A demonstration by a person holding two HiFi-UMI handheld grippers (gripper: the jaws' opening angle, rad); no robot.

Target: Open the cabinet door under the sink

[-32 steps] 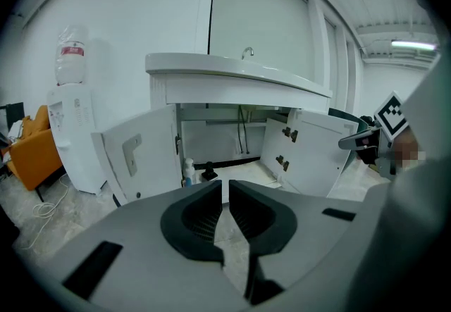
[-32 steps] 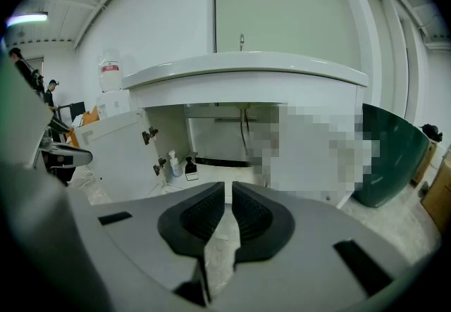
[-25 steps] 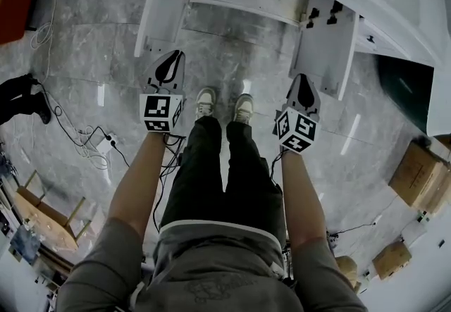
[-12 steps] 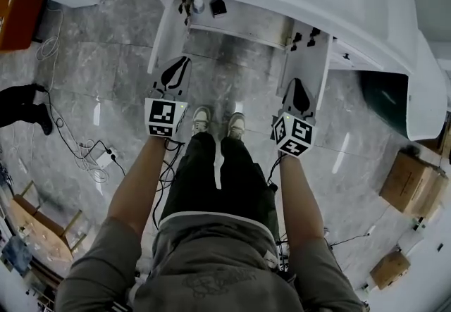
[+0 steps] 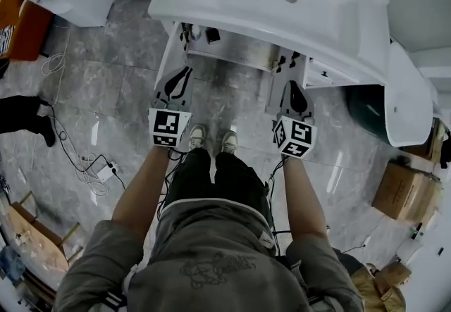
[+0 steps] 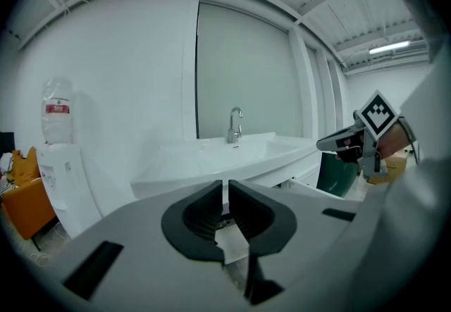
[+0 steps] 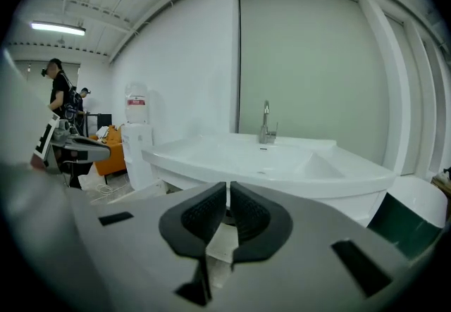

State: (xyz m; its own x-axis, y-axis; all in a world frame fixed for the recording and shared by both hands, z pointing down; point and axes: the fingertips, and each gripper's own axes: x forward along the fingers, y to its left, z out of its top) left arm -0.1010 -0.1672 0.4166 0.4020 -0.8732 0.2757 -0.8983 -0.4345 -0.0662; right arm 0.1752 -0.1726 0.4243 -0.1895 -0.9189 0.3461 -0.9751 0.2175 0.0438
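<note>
The white sink (image 5: 282, 8) stands ahead of me, its faucet (image 7: 266, 124) at the back. Under it both white cabinet doors hang swung out: the left door (image 5: 169, 46) and the right door (image 5: 276, 89), with the cabinet's inside (image 5: 232, 53) showing between them. My left gripper (image 5: 183, 71) is held up in front of the left door, shut and holding nothing. Over by the right door, my right gripper (image 5: 292, 85) is likewise shut with nothing in it. In both gripper views the sink (image 6: 232, 152) lies just beyond the shut jaws, and neither gripper touches a door.
A water dispenser (image 6: 60, 163) stands left of the sink beside an orange seat (image 5: 25, 22). A dark green bin (image 5: 366, 110) is at the right, cardboard boxes (image 5: 402, 191) beyond it. Cables (image 5: 84, 156) trail over the marble floor at the left. People (image 7: 60, 92) stand far left.
Both grippers have risen from near the floor to sink height, still shut. More of the sink top has come into the head view; the doors stay swung out.
</note>
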